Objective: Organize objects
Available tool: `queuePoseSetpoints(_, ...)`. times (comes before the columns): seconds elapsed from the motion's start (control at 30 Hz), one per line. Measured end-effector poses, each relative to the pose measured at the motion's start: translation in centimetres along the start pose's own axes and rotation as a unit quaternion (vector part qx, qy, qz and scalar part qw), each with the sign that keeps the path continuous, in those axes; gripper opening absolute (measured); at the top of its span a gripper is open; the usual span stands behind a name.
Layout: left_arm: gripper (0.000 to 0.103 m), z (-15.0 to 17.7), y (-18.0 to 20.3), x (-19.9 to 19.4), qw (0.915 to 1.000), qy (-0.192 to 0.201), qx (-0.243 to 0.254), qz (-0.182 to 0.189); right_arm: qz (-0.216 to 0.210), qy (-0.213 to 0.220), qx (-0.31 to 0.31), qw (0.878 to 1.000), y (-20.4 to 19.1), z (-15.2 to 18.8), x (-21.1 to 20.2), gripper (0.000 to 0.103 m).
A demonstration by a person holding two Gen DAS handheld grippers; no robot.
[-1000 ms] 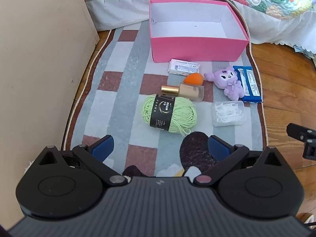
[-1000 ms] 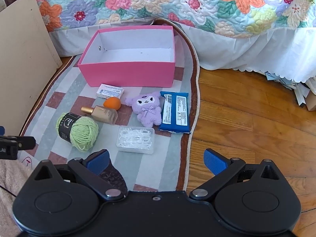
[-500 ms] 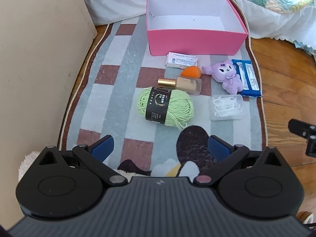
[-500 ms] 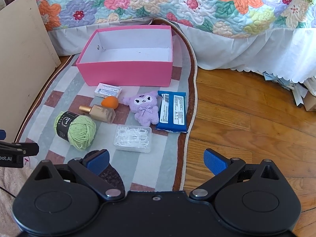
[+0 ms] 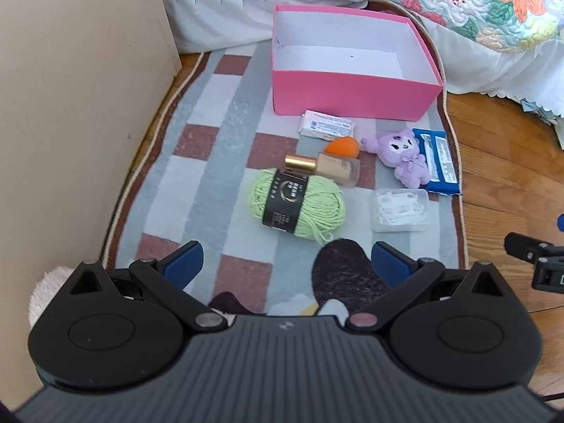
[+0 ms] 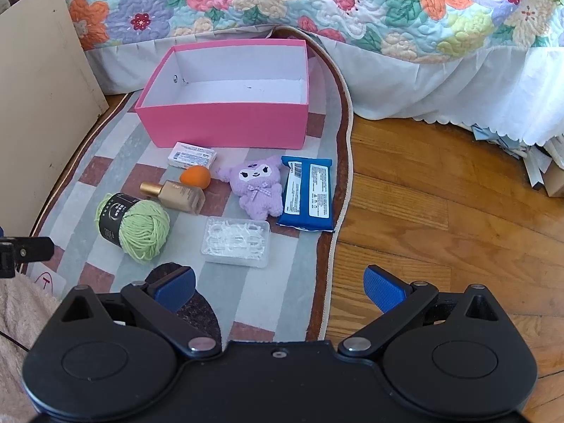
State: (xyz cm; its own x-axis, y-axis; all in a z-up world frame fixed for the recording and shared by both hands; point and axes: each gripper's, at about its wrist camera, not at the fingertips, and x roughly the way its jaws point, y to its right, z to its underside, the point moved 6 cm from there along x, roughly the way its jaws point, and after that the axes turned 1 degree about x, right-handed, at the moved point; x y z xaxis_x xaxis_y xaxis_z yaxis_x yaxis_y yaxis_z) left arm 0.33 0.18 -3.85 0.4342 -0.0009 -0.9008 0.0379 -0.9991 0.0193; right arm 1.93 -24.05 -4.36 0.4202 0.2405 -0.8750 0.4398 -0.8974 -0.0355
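**Both tongs open above the rug, seven items laid out before the pink box**

A bed (image 6: 387, 7) with a floral quilt fills the far side behind the pink box (image 6: 225, 123), and a tan board (image 5: 70, 105) stands to the left of it. The checked rug (image 5: 218, 162) lies under the box and runs toward the cameras; wooden floor (image 6: 440, 211) shows to the right of the box.

The pink box itself stands open at the far end of the rug, its white inside bare.

All the loose things sit on the rug on the near side of the box. The green yarn ball (image 5: 299, 201), wrapped in a black band, lies nearest the cameras and left of the box's middle. A blue wipes pack (image 6: 309, 193) lies near the box's right corner, at the rug's edge. A purple plush toy (image 6: 259, 190) sits just beside that pack. A clear case of floss picks (image 6: 237, 241) lies well in front of the box, nearer than the plush. A foundation bottle (image 6: 174, 194) with a gold cap lies on its side, touching the yarn. A white packet (image 5: 326, 129) sits just in front of the box wall. An orange sponge (image 6: 195, 176) rests between packet and bottle.

The left tongs (image 5: 285, 264) hang spread wide and hold nothing, in front of the yarn. The right tongs (image 6: 278, 287) are likewise spread and bare, over the rug's right edge.
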Motion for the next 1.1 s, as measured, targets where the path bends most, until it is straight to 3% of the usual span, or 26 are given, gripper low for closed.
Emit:
queuePoseSetpoints(0.17,0.103,0.3,0.0,0.2,0.9998,-0.005,0.006,-0.018,-0.001,-0.002,-0.009,1.0,-0.2,0.2,-0.1,0.103)
queuePoseSetpoints(0.67,0.103,0.6,0.8,0.1,0.9996,0.001,0.026,-0.013,0.005,-0.011,-0.023,1.0,-0.1,0.8,-0.1,0.103)
queuePoseSetpoints(1.1,0.103,0.7,2.0,-0.6,0.997,0.009,0.075,-0.016,0.002,-0.012,-0.027,1.0,-0.1,0.7,-0.1,0.103)
